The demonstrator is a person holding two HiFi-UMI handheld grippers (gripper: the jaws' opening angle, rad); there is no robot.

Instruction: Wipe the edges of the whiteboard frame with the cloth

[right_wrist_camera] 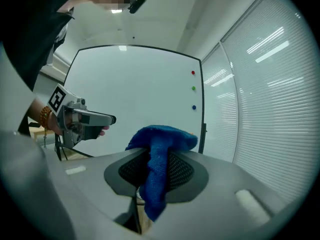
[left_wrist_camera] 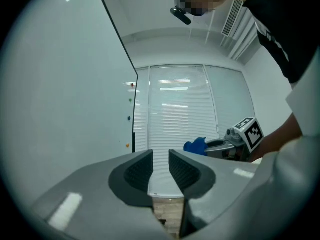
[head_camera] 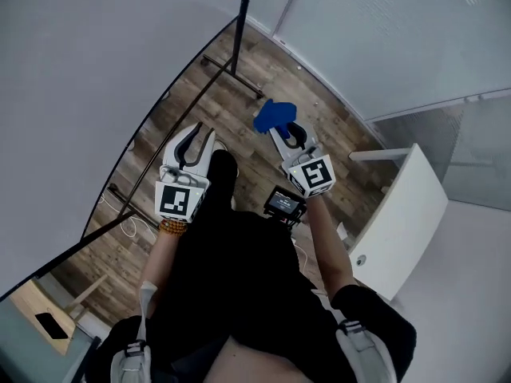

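Observation:
The whiteboard (head_camera: 88, 70) fills the left, and its thin black frame (head_camera: 152, 116) curves down along the wood floor. In the right gripper view the board (right_wrist_camera: 135, 84) faces me, its frame edge (right_wrist_camera: 202, 94) at the right. My right gripper (head_camera: 285, 132) is shut on a blue cloth (head_camera: 274, 116), which bunches over the jaws (right_wrist_camera: 162, 139) in the air short of the board. My left gripper (head_camera: 195, 140) hangs beside it, nearer the frame, jaws a narrow gap apart and holding nothing (left_wrist_camera: 160, 160). From there the cloth (left_wrist_camera: 195, 145) shows at the right.
The board's black stand bars (head_camera: 231, 72) lie on the floor ahead. A glass wall with blinds (head_camera: 383, 38) runs along the right, and a white desk (head_camera: 407, 214) stands at the lower right. Cables (head_camera: 128, 226) trail under the board. Coloured magnets (right_wrist_camera: 193, 73) dot its right side.

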